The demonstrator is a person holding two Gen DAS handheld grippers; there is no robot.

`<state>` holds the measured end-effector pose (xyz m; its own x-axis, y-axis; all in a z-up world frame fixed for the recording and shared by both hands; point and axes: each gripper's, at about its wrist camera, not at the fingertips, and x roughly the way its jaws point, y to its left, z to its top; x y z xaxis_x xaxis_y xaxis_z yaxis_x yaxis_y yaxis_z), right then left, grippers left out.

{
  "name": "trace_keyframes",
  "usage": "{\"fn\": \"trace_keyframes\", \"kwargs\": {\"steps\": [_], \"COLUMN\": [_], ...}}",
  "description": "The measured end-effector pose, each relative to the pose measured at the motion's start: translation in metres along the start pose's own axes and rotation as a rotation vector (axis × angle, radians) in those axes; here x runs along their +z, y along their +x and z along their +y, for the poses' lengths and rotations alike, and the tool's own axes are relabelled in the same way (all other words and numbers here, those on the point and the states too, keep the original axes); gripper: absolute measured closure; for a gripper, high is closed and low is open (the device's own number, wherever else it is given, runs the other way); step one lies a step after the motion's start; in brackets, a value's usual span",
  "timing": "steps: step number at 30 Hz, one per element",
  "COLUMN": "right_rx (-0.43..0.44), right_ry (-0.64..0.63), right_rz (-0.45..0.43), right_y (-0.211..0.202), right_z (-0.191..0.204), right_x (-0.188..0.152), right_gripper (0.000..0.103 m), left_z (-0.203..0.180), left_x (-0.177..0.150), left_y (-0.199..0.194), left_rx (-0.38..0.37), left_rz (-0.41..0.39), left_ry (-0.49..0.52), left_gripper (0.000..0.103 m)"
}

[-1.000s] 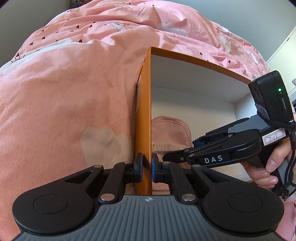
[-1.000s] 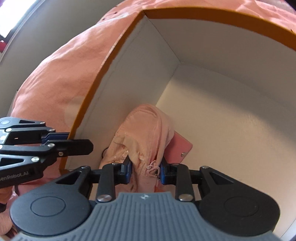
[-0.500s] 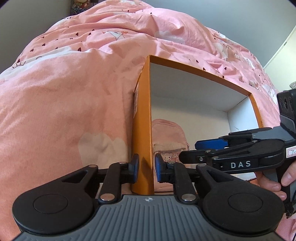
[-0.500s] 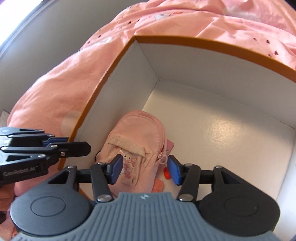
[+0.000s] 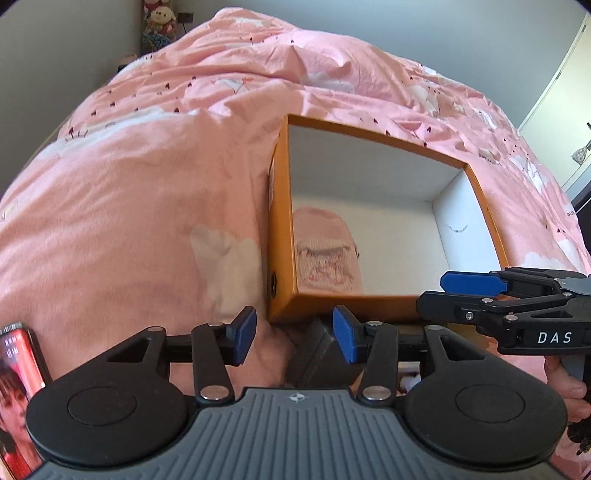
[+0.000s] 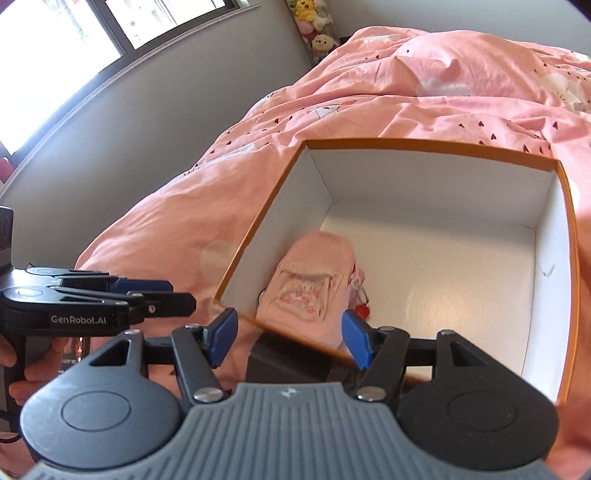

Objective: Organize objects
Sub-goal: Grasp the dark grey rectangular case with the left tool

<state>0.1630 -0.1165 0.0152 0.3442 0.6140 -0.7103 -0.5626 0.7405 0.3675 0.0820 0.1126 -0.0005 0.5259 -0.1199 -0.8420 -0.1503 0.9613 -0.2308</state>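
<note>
An orange box (image 5: 281, 236) with a white inside sits on the pink bed; it also shows in the right wrist view (image 6: 258, 221). A small pink backpack (image 6: 310, 284) lies inside it against the left wall, and shows in the left wrist view (image 5: 325, 254). My left gripper (image 5: 293, 334) is open and empty, just before the box's near left corner. My right gripper (image 6: 290, 338) is open and empty, above the box's near edge; it also shows in the left wrist view (image 5: 443, 295).
A pink duvet (image 5: 147, 184) covers the bed around the box. A red can (image 5: 18, 391) with a face on it stands at the lower left. Plush toys (image 6: 314, 22) sit by the far wall. A dark object (image 6: 291, 362) lies just under my right gripper.
My left gripper let go of the box's left wall and opened. My right gripper released the backpack into the box, opened wide and pulled back. Both have drawn away from the box.
</note>
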Motion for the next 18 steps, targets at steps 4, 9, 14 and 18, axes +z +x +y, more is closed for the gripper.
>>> {"fn": "trace_keyframes", "kwargs": {"steps": [4,9,14,18], "right_rx": [-0.017,-0.087,-0.135,-0.176], "right_ry": [0.026,0.046,0.054,0.050], "right_rz": [0.023,0.062,0.091,0.120], "right_y": [0.009,0.032,0.045,0.056], "right_z": [0.007,0.007,-0.004,-0.009], "right_x": [-0.030,-0.056,-0.058,-0.061], "right_gripper": [0.038,0.043,0.066,0.071], "left_z": [-0.003,-0.013,-0.022,-0.025], "left_x": [-0.015,-0.029,-0.034,-0.034], "left_y": [0.018,0.049,0.064,0.070], "left_rx": [-0.010,-0.047,-0.045,-0.051], "left_rz": [0.047,0.085,0.065,0.044], "left_ry": [0.002,0.068,0.150,0.189], "left_gripper": [0.049,0.048,0.040,0.032]}}
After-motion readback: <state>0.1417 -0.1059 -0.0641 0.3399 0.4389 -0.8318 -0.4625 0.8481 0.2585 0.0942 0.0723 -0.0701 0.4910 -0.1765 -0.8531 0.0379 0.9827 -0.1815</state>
